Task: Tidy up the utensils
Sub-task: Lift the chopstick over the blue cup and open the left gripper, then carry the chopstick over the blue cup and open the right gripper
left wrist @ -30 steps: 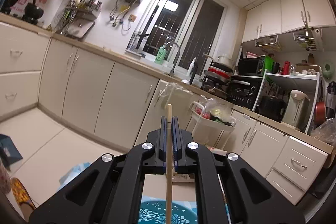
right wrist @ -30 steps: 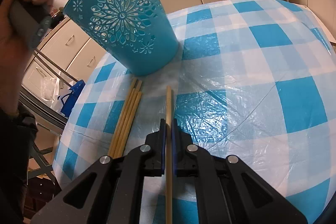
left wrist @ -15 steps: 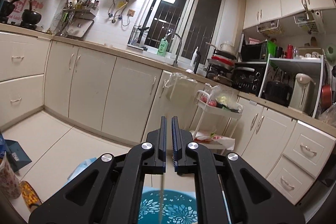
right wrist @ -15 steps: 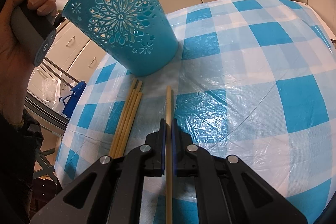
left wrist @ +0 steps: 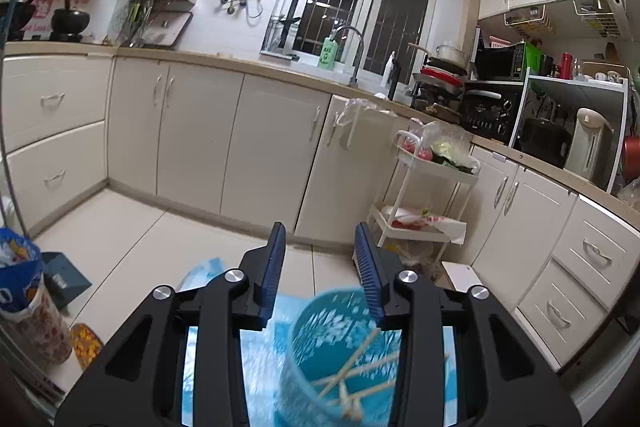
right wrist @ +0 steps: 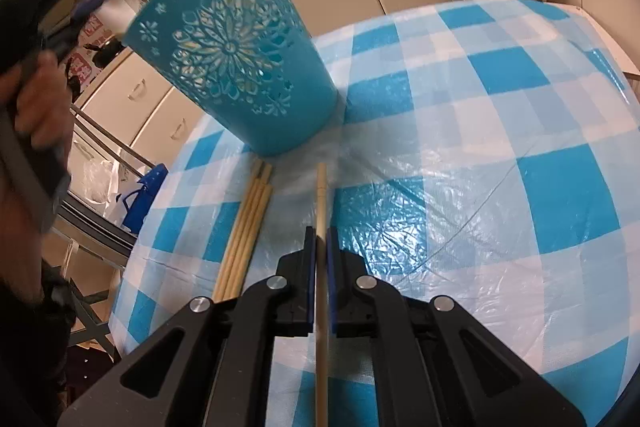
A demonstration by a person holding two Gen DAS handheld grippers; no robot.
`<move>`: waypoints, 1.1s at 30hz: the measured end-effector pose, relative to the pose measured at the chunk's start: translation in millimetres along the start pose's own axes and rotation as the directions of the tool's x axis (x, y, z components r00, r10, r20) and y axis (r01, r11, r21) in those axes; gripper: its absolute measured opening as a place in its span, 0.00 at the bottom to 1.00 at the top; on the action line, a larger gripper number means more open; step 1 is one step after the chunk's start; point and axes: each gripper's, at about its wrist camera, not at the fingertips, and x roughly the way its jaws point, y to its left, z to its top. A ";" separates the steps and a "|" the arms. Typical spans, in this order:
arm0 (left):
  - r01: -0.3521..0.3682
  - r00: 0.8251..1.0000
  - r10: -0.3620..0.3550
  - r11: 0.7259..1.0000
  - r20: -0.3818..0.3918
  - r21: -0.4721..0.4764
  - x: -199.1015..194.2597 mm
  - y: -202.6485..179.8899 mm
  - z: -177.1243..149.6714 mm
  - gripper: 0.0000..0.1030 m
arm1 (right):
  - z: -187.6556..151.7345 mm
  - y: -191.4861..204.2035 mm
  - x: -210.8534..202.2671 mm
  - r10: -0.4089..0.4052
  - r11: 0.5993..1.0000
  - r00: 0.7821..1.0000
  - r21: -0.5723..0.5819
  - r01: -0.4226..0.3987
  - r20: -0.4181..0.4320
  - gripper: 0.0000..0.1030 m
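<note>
A teal cut-out cup [right wrist: 240,67] stands on the blue checked tablecloth [right wrist: 480,147]. In the left wrist view I look down into that cup [left wrist: 320,315], which holds several chopsticks [left wrist: 360,367]. My left gripper [left wrist: 320,231] hovers above the cup's rim, its jaws opening with nothing between them. It also shows blurred at the upper left as the left gripper [right wrist: 80,7], held by a hand [right wrist: 44,99]. My right gripper [right wrist: 320,239] is shut on one chopstick [right wrist: 321,195] lying on the cloth. Beside it lies a bundle of three chopsticks [right wrist: 248,223].
Cream kitchen cabinets [left wrist: 240,147] run along the walls beyond the table. A white trolley [left wrist: 432,187] with bagged food stands by them. A blue bag [right wrist: 140,195] and folding frame bars [right wrist: 100,131] sit off the table's left edge.
The left gripper let go of its chopstick, which fell into the cup, and its jaws spread apart. It has tipped down toward the cup. The right gripper and its chopstick stayed put.
</note>
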 end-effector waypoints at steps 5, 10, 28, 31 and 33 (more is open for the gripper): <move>-0.031 0.999 0.030 0.999 -0.023 -0.028 -28.0 25.7 -14.8 0.43 | 2.0 -0.7 -17.0 0.059 0.998 0.996 0.008 -0.060 0.068 0.06; -0.092 0.994 0.088 0.994 -0.070 -0.052 -53.7 56.7 -42.0 0.49 | 17.4 7.6 -50.7 0.125 0.991 0.978 0.018 -0.130 0.169 0.06; -0.171 0.959 0.122 0.969 -0.254 -0.180 -91.7 115.7 -123.0 0.50 | 207.1 114.9 -91.6 0.135 0.988 0.799 -0.145 -0.061 0.587 0.06; -0.168 0.960 0.117 0.968 -0.256 -0.188 -94.4 118.2 -124.6 0.52 | 217.8 124.8 -67.7 0.061 0.988 0.789 -0.149 0.039 0.612 0.06; -0.165 0.959 0.111 0.967 -0.261 -0.194 -94.6 120.6 -126.4 0.52 | 220.1 125.6 -49.3 0.033 0.986 0.807 -0.152 0.070 0.589 0.06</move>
